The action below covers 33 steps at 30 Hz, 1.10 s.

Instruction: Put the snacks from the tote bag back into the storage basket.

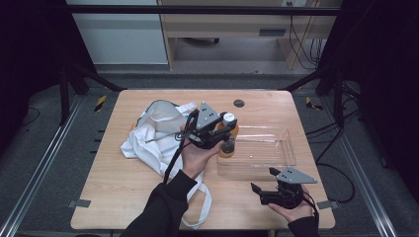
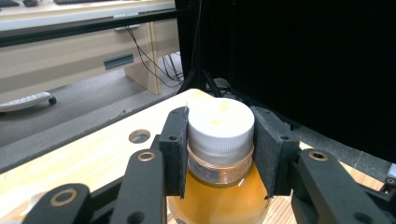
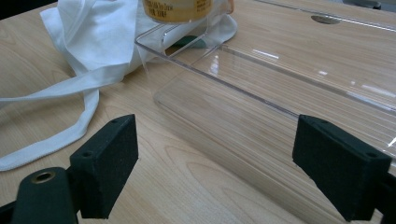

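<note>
A small bottle [image 2: 219,182] of amber liquid with a white cap [image 2: 221,125] is held upright in my left gripper [image 1: 225,134], whose black pads press on the cap's two sides. In the high view the bottle [image 1: 228,145] hangs over the left end of a clear plastic tray [image 1: 276,148]. In the right gripper view the bottle's labelled lower part [image 3: 180,9] sits at the tray's far left corner. My right gripper [image 1: 263,181] rests low near the table's front right edge, jaws wide apart with nothing between them, pointing at the tray wall [image 3: 261,121].
A crumpled white cloth bag [image 1: 158,133] with long straps [image 3: 56,135] lies left of the tray on the wooden table [image 1: 113,187]. A round hole [image 1: 239,103] sits near the table's far edge. Black frame posts and cables surround the table.
</note>
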Motion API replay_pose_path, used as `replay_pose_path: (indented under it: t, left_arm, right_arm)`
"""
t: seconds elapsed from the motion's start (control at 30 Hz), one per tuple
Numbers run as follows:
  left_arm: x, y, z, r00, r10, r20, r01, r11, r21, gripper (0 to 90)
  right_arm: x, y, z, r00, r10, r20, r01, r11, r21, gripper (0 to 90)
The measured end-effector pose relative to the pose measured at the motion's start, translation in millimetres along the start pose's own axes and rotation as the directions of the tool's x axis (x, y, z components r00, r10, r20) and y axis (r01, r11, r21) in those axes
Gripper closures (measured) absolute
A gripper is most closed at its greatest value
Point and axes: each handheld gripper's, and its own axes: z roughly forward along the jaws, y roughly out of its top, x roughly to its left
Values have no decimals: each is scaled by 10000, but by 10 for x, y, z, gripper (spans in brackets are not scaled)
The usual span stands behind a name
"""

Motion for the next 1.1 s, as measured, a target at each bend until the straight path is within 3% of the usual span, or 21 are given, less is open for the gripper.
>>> replay_pose_path:
  t: [1.1]
  left_arm:
    - [-53, -335, 188, 9991, -8, 414, -7, 9994, 349, 592]
  right_arm:
    - [-1, -5, 6, 10000, -30, 20, 30, 10000, 74, 147]
